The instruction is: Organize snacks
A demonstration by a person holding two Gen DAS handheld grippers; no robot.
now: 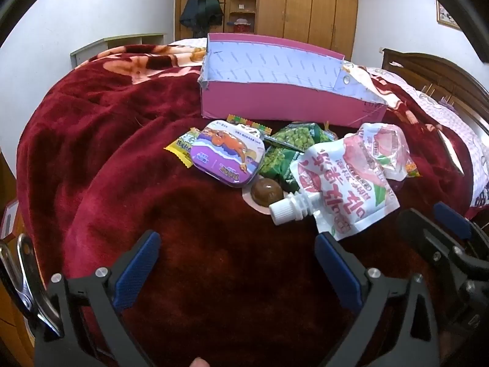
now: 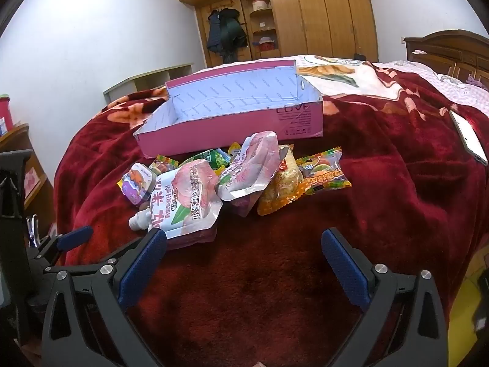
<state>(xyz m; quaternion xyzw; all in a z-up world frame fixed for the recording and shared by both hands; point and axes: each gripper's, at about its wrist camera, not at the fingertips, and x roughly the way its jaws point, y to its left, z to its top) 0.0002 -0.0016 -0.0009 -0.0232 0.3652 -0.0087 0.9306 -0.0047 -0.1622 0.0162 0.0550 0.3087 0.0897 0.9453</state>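
Bedroom, wooden wardrobe (image 1: 305, 3) at the far wall; bed under a dark red plush blanket (image 1: 122, 140).

Left wrist view: pink box (image 1: 275, 104), open-topped, pale lining, nothing seen inside. Snacks heaped just in front of it: purple lidded tub (image 1: 227, 157) with an orange cartoon creature; green pea packets (image 1: 287, 153); brown jelly cup (image 1: 266, 192); white spouted pouch (image 1: 345, 183) with red Chinese characters, not legible to me. Left gripper (image 1: 238, 272) hangs over bare blanket, jaws wide apart, holding nothing; the pouch's lower edge lies just beyond its right finger. Right gripper's fingers (image 1: 449, 220) show at the right edge.

Right wrist view: pink box (image 2: 232, 128), "LOVE" printed on its short end. Spouted pouch (image 2: 186, 202), second crumpled pouch (image 2: 253, 168), yellow packet (image 2: 281, 189), gummy bag (image 2: 324, 171), small print unreadable. Right gripper (image 2: 244, 269) jaws wide apart, empty; the spouted pouch sits just past its left finger. White phone (image 2: 470, 140) lies well off right.
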